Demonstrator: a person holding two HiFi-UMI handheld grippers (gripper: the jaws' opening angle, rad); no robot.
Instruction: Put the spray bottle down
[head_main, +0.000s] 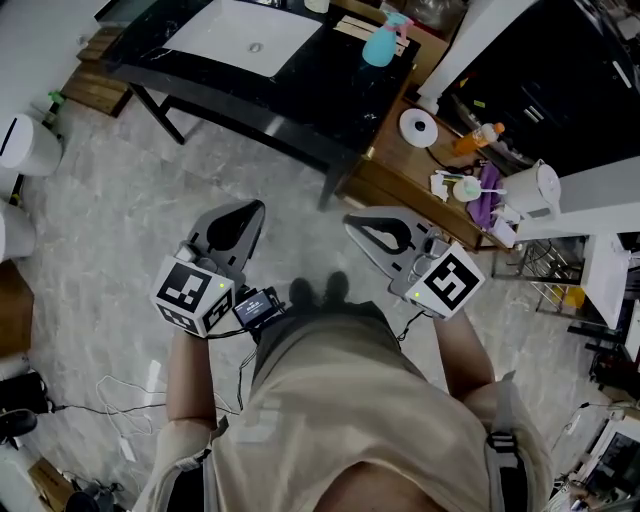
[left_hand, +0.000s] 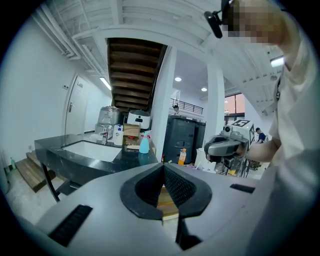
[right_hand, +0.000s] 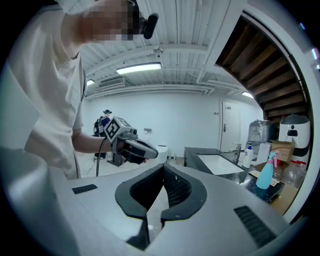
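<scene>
Left gripper (head_main: 250, 208) and right gripper (head_main: 354, 222) point forward side by side, jaws pressed together, both empty.

1. The spray bottle (head_main: 383, 42) is pale blue-green, with a pink trigger head on top.
2. It stands upright on the black counter (head_main: 335, 95) ahead of me, near the counter's right end.
3. It is to the right of the white sink (head_main: 240, 38) set into that counter, apart from it.
4. Its base rests flat on the glossy top, which shows a faint blue reflection under it.
5. It stands free, with nothing gripping it.
</scene>
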